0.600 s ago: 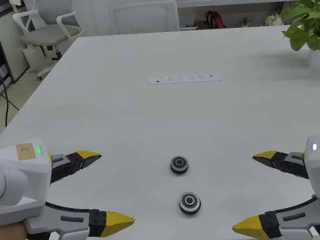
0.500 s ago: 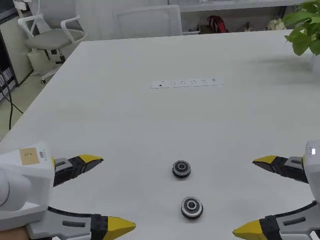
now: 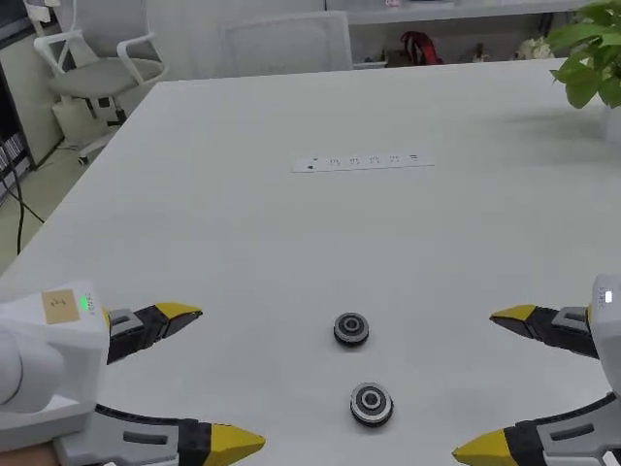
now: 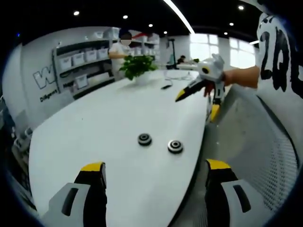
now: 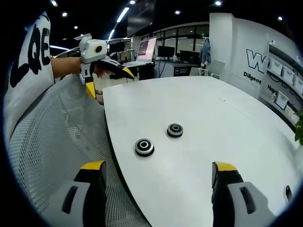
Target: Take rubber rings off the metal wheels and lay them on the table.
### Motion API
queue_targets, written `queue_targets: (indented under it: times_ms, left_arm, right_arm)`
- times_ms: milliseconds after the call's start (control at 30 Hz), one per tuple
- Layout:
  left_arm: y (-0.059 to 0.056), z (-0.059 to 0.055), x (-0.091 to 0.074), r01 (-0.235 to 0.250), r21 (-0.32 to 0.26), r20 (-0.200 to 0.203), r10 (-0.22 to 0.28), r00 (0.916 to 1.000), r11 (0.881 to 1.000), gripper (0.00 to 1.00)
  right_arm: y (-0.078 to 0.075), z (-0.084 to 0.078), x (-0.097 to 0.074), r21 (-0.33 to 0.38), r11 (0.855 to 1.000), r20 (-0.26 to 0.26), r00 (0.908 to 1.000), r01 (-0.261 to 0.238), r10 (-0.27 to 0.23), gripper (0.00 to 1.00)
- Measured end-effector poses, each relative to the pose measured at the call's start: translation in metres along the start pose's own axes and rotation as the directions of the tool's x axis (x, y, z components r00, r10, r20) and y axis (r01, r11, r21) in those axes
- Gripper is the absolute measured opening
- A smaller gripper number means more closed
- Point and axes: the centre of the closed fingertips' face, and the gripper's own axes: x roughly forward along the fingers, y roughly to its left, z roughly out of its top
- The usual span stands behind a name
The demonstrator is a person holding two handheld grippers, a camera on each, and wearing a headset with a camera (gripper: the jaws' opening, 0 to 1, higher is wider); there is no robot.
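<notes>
Head view: we see our left tool (image 3: 218, 377) and right tool (image 3: 482, 382) both spread wide and holding nothing, their yellow-tipped wedge jaws pointing inward over the smooth white bench (image 3: 291, 223). Between them, well apart from either, two small round wheels lie flat. The near wheel (image 3: 371, 404) and the far wheel (image 3: 351, 329) are each a silvery disc with a dark outer band. Beyond them sits a flat white power strip (image 3: 363, 162).
</notes>
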Motion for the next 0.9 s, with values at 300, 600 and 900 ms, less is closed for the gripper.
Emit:
queue_targets:
  times_ms: [300,600,900]
  left_arm:
    - [0.0017,-0.0017,-0.0001,0.005,-0.007,0.002,-0.005,1.0,1.0,0.86]
    - [0.0014,-0.0048,0.0,0.019,-0.006,-0.004,-0.019,0.9998,1.0,0.84]
    - [-0.0004,-0.0008,0.0018,0.023,0.001,-0.009,-0.023,0.9997,1.0,0.84]
  right_arm:
    - [0.001,-0.0004,0.0018,0.004,1.0,-0.002,1.0,-0.009,0.009,0.88]
    - [-0.0004,-0.0012,0.0032,0.002,1.0,-0.005,0.9999,-0.016,0.016,0.87]
    - [-0.0019,-0.001,0.0042,-0.005,1.0,-0.009,0.9996,-0.025,0.025,0.85]
